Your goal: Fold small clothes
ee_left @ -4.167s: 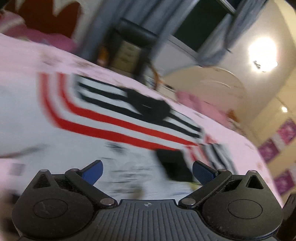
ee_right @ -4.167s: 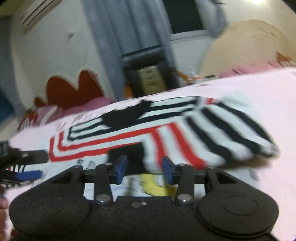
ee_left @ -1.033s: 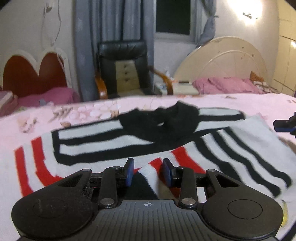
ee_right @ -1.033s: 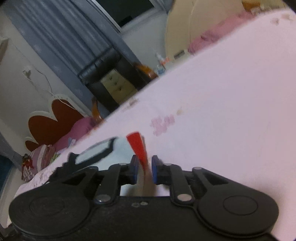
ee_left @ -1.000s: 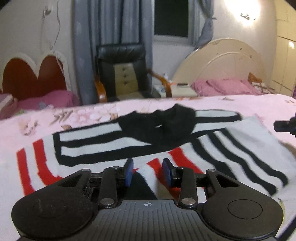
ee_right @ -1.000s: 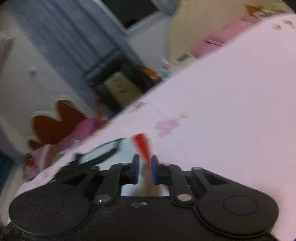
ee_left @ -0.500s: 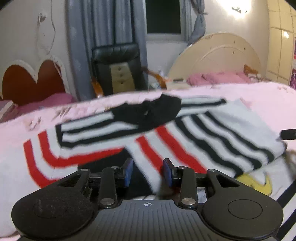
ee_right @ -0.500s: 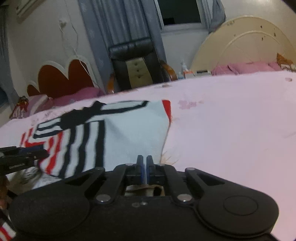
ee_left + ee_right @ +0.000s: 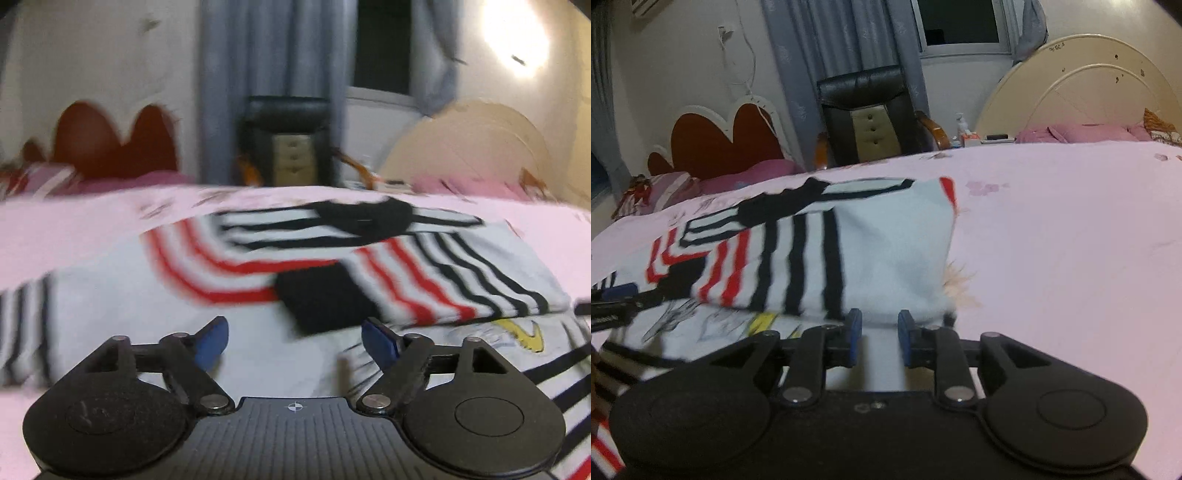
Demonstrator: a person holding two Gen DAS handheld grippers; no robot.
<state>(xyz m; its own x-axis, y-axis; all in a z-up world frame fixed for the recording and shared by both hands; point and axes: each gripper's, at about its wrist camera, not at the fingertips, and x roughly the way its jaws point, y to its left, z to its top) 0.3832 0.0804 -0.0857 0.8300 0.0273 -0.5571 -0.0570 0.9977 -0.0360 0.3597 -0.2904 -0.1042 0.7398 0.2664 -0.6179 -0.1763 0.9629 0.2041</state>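
A white sweater [image 9: 424,273] with black and red stripes and a black collar lies flat on the pink bed sheet [image 9: 74,236]. One sleeve is folded across its body and ends in a black cuff [image 9: 317,302]. My left gripper [image 9: 295,343] hovers just short of that cuff. Its jaws are opening wide, with nothing between them. In the right wrist view the folded sweater [image 9: 886,240] lies straight ahead. My right gripper [image 9: 879,341] sits at its near edge, jaws opening. White cloth shows in the gap, but the pads do not press on it. The left gripper [image 9: 613,299] shows at the left edge.
A black leather chair [image 9: 868,122] stands behind the bed in front of grey curtains. A red heart-shaped headboard [image 9: 720,144] is at the back left, a cream round headboard [image 9: 1082,96] at the back right. Bare pink sheet [image 9: 1071,240] stretches to the right of the sweater.
The left gripper has let go of the sleeve, spread its jaws and drawn back; the sleeve now lies across the sweater. The right gripper's shut jaws have parted at the sweater's edge.
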